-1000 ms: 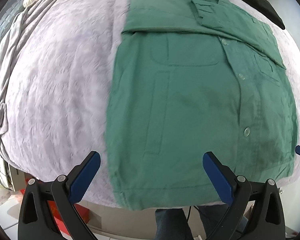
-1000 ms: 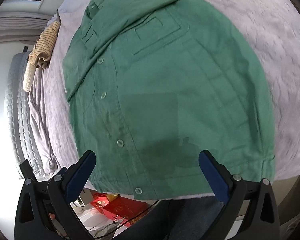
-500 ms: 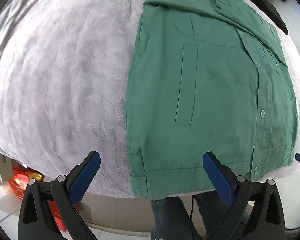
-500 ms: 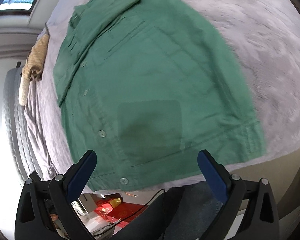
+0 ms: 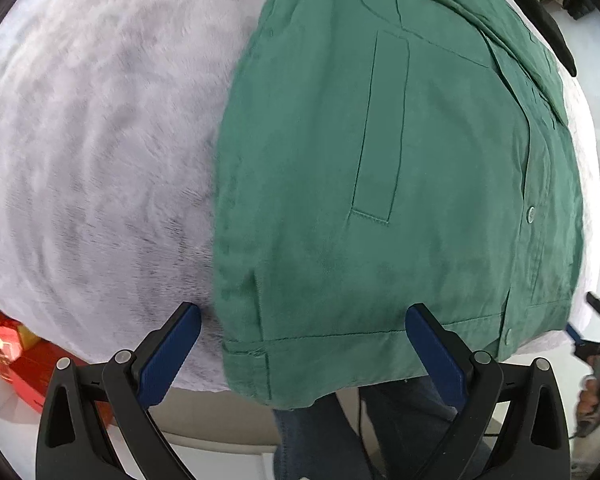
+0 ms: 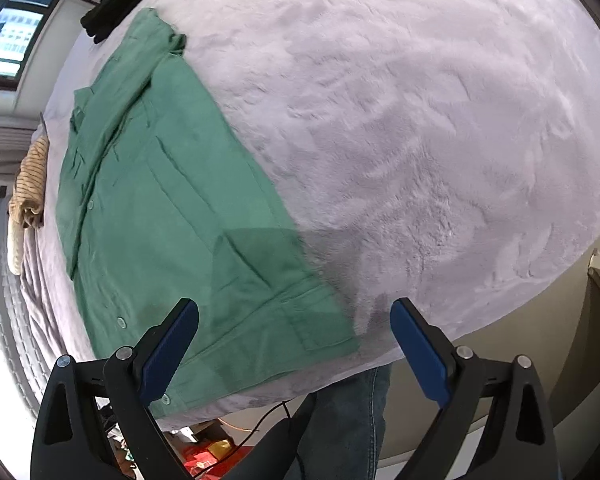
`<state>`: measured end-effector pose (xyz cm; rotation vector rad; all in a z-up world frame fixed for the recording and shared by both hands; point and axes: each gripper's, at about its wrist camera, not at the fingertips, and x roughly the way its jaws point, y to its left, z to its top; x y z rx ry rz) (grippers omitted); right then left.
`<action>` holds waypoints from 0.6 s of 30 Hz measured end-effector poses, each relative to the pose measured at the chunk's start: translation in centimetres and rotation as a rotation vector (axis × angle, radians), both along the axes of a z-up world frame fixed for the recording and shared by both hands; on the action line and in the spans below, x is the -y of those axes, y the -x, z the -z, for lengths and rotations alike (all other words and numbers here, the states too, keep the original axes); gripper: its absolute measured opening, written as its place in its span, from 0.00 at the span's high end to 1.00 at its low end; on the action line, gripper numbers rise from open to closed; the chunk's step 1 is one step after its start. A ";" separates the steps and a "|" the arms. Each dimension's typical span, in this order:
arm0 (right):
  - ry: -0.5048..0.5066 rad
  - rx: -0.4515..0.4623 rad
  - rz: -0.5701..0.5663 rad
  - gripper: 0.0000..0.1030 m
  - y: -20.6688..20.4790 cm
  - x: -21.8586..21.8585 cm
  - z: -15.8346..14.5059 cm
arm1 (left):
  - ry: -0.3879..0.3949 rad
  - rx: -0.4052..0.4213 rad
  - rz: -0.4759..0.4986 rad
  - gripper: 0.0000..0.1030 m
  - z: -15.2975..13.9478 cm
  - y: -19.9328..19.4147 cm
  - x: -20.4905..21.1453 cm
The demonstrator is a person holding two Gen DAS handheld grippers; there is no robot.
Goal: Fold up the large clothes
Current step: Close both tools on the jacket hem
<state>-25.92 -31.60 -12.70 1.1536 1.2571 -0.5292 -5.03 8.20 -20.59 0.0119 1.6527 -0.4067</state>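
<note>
Bed [image 6: 420, 120] under pale plush cover fills the view ahead of both grippers. Green shirt [image 5: 380, 160] lies flat on it, hem at near edge. Left gripper [image 5: 302, 336] spread wide, straddling the hem's left corner. Right gripper [image 6: 294, 330] spread wide over the right corner, holding nothing.

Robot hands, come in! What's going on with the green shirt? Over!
Left gripper open, right gripper open, each over a hem corner. Green shirt flat on the lilac blanket, ungrabbed. Nothing in the way.
</note>
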 end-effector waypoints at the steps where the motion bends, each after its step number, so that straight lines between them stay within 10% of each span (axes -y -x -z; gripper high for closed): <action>1: -0.027 0.007 0.007 0.06 0.0 -0.2 0.7 | 0.002 -0.006 0.001 0.00 0.2 -0.1 0.0; 10: -0.259 0.332 0.125 0.06 -1.9 -0.6 0.6 | 0.087 -0.016 0.047 0.00 -0.1 0.1 1.1; 16: -0.218 0.206 0.078 0.07 -2.8 -1.4 1.8 | 0.059 -0.017 0.077 0.02 1.3 0.5 1.7; 18: -0.215 0.172 0.096 0.16 -2.2 -1.6 2.4 | 0.024 0.015 0.105 0.21 1.4 0.6 2.2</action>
